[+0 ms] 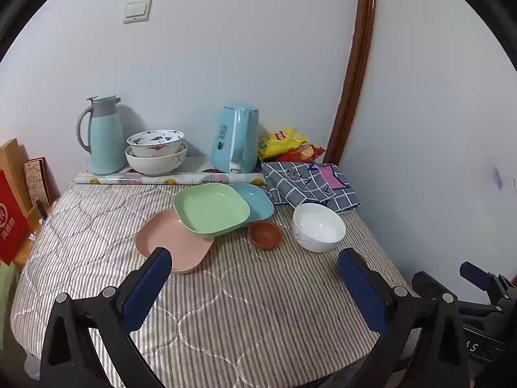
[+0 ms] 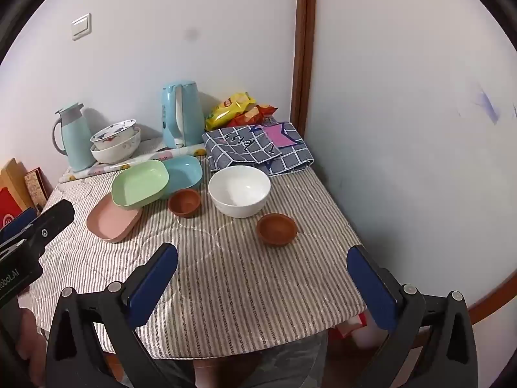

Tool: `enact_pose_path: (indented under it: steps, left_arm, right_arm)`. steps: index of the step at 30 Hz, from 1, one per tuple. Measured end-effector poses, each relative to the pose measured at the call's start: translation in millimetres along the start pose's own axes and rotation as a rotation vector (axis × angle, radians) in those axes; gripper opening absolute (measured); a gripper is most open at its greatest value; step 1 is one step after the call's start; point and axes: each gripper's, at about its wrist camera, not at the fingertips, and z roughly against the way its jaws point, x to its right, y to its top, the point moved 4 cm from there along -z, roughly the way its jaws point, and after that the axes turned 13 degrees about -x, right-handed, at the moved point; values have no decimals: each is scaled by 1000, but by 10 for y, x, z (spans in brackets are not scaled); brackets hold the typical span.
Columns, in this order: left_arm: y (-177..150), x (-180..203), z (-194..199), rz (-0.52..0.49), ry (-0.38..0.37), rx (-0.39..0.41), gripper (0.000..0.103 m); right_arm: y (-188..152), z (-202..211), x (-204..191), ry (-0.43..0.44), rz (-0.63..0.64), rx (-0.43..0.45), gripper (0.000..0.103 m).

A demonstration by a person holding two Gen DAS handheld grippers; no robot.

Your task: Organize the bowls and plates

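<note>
**Operator:** Plates lay overlapped at the middle of the striped table cover (image 1: pixel 226 307): green plate (image 1: pixel 211 208) propped on the pink plate (image 1: pixel 171 245) and on the blue plate (image 1: pixel 255 202) behind it. White bowl (image 1: pixel 318 226) stood to their right, one small brown bowl (image 1: pixel 265 234) between it and the plates, a second brown bowl (image 2: pixel 277 229) nearer the table's right edge. I held both tools short of the dishes. Left gripper (image 1: pixel 255 268) stood fully spread with nothing between its pads; right gripper (image 2: pixel 263 266) likewise, wide and empty.

**Reviewer:** Where did you judge the risk to be?

**Operator:** Chiefly at the green plate. It sat tilted across two others, so a push from one pad could have slid it off, or dragged the pink plate toward the near edge. The quilted cover looked soft; I expected a low rim to sink into it and a pad to snag the cloth.

**Reviewer:** And the bowls?

**Operator:** The second brown bowl lay near the right edge; a sideways nudge could have sent it off. The white bowl's smooth wall could have slipped out of a shallow pinch.
</note>
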Motion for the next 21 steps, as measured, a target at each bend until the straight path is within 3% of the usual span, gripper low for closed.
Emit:
enact_pose_path:
  steps: [5,21]
  left_arm:
    - [11,-73,16,3,-28,7,103]
    - [-37,-47,32,-6,15,-14,103]
  right_arm:
    - [0,11,-22,4,-1,-2,103]
    - [51,114,-90,25,-6,-4,103]
